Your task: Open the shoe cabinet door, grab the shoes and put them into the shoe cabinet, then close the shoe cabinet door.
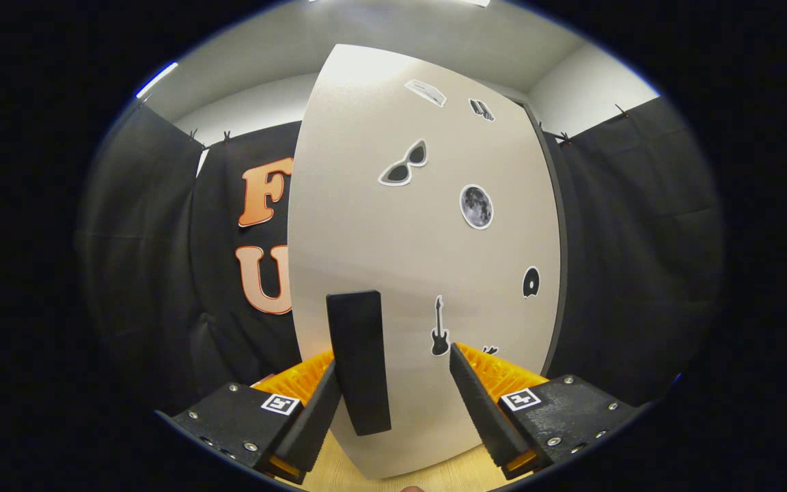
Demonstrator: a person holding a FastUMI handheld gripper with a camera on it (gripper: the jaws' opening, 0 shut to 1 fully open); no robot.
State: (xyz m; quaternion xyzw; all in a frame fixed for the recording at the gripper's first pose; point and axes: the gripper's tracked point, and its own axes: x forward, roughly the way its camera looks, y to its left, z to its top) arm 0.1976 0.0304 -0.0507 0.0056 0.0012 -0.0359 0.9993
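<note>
The white shoe cabinet door [393, 225] stands right in front of me, upright, with several small stickers on it. Its black vertical handle [359, 362] is low on the door, near its left edge. My gripper [395, 361] is open, and the handle lies between the two fingers. The left finger [318, 410] is right against the handle, while a wide gap separates the right finger [479, 403] from it. I cannot tell whether the door is shut or slightly ajar.
Black cloth booth walls [632, 260] stand behind and on both sides of the cabinet. A dark edge [559, 273] runs down the door's right side. A strip of light wooden floor [448, 471] shows below the door, between my fingers.
</note>
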